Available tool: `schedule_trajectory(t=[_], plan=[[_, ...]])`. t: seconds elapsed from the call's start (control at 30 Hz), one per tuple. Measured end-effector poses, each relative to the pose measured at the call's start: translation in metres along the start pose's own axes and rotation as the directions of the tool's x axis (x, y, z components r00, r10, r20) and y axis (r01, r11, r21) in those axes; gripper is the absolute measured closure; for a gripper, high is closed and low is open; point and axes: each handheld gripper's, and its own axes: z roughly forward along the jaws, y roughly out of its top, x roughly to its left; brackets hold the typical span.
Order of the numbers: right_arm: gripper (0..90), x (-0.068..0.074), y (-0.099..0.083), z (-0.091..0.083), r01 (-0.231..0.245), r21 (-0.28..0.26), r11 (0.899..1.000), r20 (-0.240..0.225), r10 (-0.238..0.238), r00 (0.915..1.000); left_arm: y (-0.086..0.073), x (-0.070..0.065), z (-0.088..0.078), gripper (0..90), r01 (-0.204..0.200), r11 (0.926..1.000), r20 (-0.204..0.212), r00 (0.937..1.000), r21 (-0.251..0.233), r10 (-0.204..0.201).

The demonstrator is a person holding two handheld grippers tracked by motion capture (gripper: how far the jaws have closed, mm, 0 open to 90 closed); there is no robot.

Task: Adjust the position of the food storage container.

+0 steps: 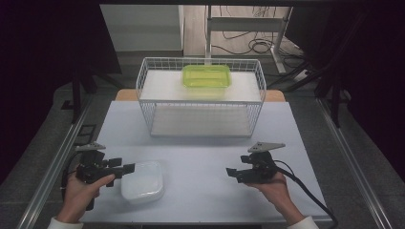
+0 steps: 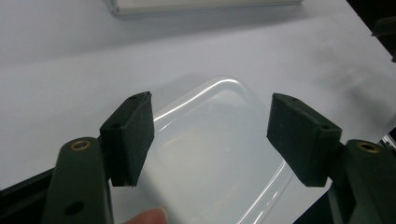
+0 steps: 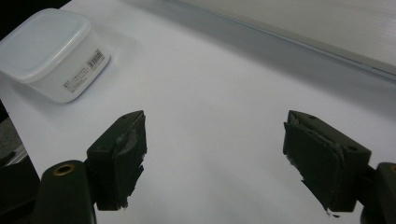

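Note:
A translucent white lidded container (image 1: 143, 181) sits on the table near its front left. My left gripper (image 1: 128, 168) is open at the container's left edge. In the left gripper view its jaws stand wide apart just above the lid (image 2: 215, 154), touching nothing. My right gripper (image 1: 232, 172) is held over bare table at the front right, open and empty. The right gripper view has the container (image 3: 49, 51) far off at upper left, with a barcode label on its side. A green lidded container (image 1: 206, 76) rests on the upper shelf of the white wire rack (image 1: 200, 98).
The wire rack stands at the back middle of the white table (image 1: 200, 162), its lower shelf bare. Metal rails run along both table sides. Cables trail from each gripper towards the front edge. A fingertip (image 2: 147, 217) shows at the bottom of the left gripper view.

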Motion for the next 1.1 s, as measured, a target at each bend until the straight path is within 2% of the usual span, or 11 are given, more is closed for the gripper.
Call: schedule_trajectory(t=[0.2,0.27,0.37,0.47,0.6,0.67,0.77,0.87,0.97,1.1], plan=[[21.5,0.0,-0.002,0.005,0.001,0.018,1.0,-0.009,-0.001,1.0,-0.01,0.009,-0.004,34.9,0.014,0.9997,-0.032,0.9994,0.022,-0.014],[21.5,0.0,-0.002,0.005,-0.001,0.018,1.0,-0.01,0.001,0.9999,-0.014,0.012,-0.007,39.2,0.026,0.9995,-0.041,0.9988,0.019,-0.025],[21.5,0.0,-0.001,0.004,-0.002,0.016,1.0,-0.008,0.002,1.0,-0.02,0.017,-0.009,51.1,0.041,0.9986,-0.055,0.9977,0.033,-0.039],[21.5,0.0,-0.001,0.004,-0.003,0.014,1.0,-0.007,0.003,1.0,-0.028,0.021,-0.005,63.9,0.042,0.9951,-0.105,0.9939,0.09,-0.032],[21.5,0.0,-0.001,0.004,-0.004,0.015,1.0,-0.008,0.004,1.0,-0.037,0.024,0.002,80.1,0.042,0.9879,-0.109,0.9937,0.149,-0.026],[21.5,0.0,-0.001,0.004,-0.004,0.015,1.0,-0.009,0.004,1.0,-0.039,0.024,0.003,85.3,0.034,0.9852,-0.114,0.9934,0.168,-0.015],[21.5,0.0,-0.001,0.005,-0.005,0.018,1.0,-0.009,0.005,1.0,-0.042,0.026,0.005,89.5,0.037,0.9813,-0.115,0.9932,0.189,-0.015],[21.5,0.0,-0.001,0.005,-0.005,0.018,1.0,-0.008,0.005,1.0,-0.045,0.028,0.006,89.8,0.049,0.978,-0.109,0.9937,0.203,-0.027],[21.5,-0.001,-0.002,0.006,-0.006,0.021,1.0,-0.005,0.006,1.0,-0.048,0.028,0.011,89.8,0.062,0.9735,-0.067,0.9966,0.22,-0.048],[21.5,0.0,-0.002,0.008,-0.015,0.029,0.999,-0.017,0.016,0.9997,-0.047,0.024,0.015,89.8,0.054,0.9726,-0.069,0.9968,0.226,-0.04]])
